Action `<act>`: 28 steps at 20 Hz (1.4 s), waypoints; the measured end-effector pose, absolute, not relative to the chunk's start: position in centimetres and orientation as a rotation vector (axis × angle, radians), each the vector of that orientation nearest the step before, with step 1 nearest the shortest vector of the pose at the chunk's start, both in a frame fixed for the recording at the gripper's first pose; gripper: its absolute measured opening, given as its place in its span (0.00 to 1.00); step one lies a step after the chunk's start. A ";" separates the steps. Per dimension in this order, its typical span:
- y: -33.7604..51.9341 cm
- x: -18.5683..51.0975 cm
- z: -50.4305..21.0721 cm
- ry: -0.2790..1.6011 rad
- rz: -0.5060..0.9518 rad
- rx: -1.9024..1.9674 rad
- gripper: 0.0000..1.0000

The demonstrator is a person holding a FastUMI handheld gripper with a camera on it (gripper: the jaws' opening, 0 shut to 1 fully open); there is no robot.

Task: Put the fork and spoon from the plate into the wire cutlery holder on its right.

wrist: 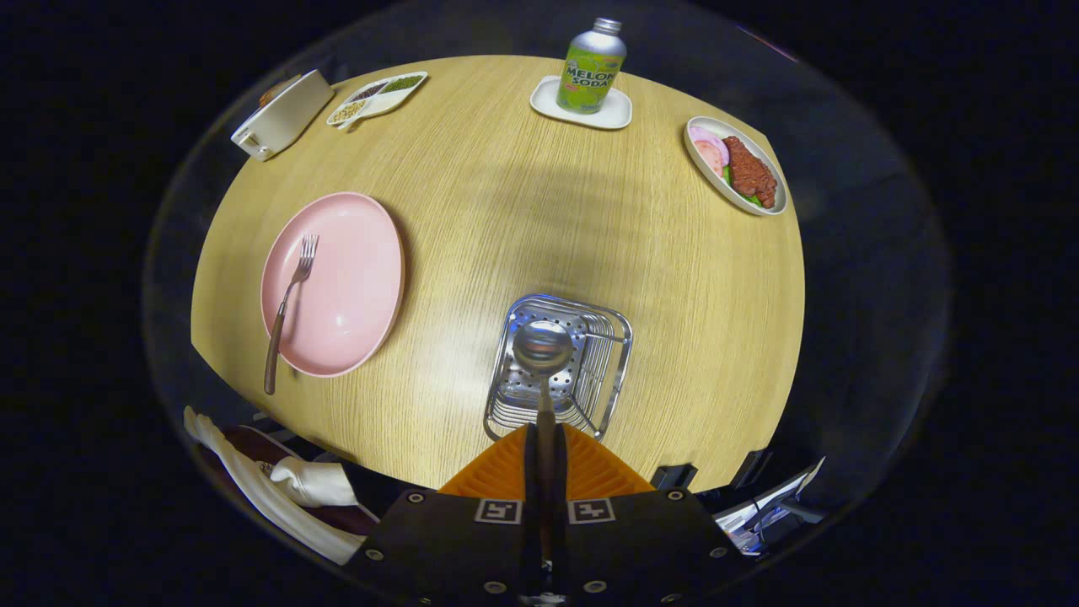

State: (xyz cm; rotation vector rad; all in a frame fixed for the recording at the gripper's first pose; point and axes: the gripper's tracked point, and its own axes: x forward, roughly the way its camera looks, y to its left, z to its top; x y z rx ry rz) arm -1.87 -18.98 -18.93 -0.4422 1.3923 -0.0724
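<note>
We look down on the round wooden table (506,194), and across it the pink plate (350,278) sits well to the left of the wire cutlery holder (620,354), which stands just ahead of our gripper (545,447). The orange fingers (493,472) are pressed together on the handle of the spoon (544,347), whose bowl hangs over the holder's open top, so we judge the first half of the job close to done. The risk here is the release: if we let go while the spoon sits too high or tilted, the bowl could strike the wire rim and tip out onto the table, or knock the light holder askew. The fork (291,303) remains on the plate, tines toward the far side and its brown handle jutting past the near rim; reaching for that overhanging handle could lever the fork off or slide the plate toward the table edge. Farther off stand a dish of meat and sliced vegetables (735,164), a divided snack tray (379,97) and a white box (282,115). The only writing we can make out is on the green bottle (592,67) on its white coaster (620,114): "MELON SODA".
</note>
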 end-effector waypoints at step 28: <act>-4.0 2.7 -16.6 0.798 0.085 -0.313 0.99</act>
